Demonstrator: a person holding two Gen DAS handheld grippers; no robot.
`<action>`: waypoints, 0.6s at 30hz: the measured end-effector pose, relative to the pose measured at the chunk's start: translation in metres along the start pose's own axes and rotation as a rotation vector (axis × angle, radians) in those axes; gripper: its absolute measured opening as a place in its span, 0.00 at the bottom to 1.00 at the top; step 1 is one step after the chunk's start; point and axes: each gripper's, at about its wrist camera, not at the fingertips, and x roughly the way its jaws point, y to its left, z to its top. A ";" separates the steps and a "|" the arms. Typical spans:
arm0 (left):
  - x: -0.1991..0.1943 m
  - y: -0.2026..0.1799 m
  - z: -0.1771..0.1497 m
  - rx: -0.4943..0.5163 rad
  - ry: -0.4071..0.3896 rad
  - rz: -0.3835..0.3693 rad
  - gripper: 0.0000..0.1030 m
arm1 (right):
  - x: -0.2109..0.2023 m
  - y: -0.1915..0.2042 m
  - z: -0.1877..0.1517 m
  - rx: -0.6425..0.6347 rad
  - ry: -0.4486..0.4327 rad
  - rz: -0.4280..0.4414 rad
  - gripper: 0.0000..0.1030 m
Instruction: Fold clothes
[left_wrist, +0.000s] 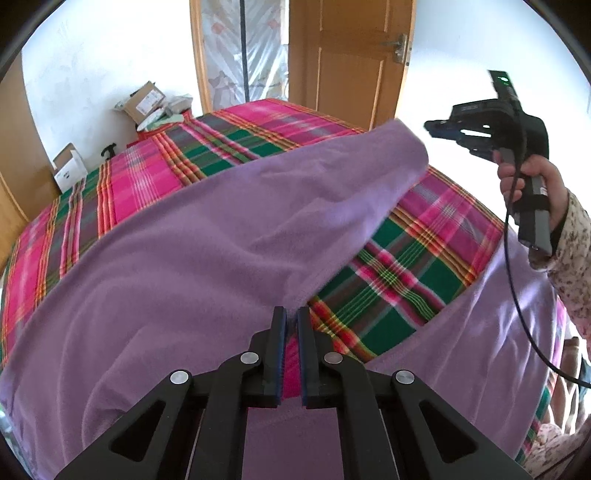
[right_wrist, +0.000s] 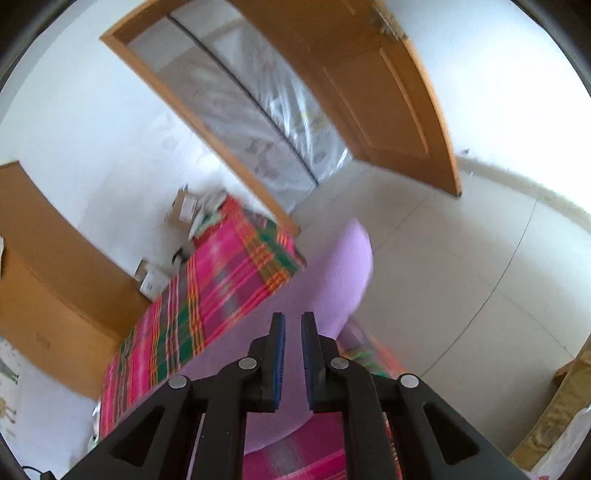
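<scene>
Behind, boxes (left_wrist: 144, 101) flank the bed (left_wrist: 229, 147) beneath the garment (left_wrist: 207, 236).

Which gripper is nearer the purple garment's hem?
Left. The left gripper is pinched on the purple garment at its hem; the right gripper is up in the air, off the cloth.

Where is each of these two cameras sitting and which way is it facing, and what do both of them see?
Left wrist: sits on the left gripper, looking down over the purple garment on the plaid bedspread; its shut fingers pinch the garment's edge, and the person's right hand shows holding the right gripper.
Right wrist: sits on the right gripper, raised and tilted, looking across the bed toward the door and floor; only its own fingers show.
Shared: garment, bedspread, door, cardboard boxes.
</scene>
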 end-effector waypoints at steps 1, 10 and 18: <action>0.001 0.001 0.000 -0.003 0.000 0.000 0.05 | 0.000 -0.003 0.003 0.004 0.004 -0.009 0.09; 0.002 0.001 0.002 -0.009 -0.002 0.005 0.05 | 0.042 -0.048 0.014 0.131 0.198 0.003 0.28; 0.010 0.003 0.002 -0.009 0.022 0.015 0.05 | 0.076 -0.053 0.018 0.171 0.244 0.017 0.31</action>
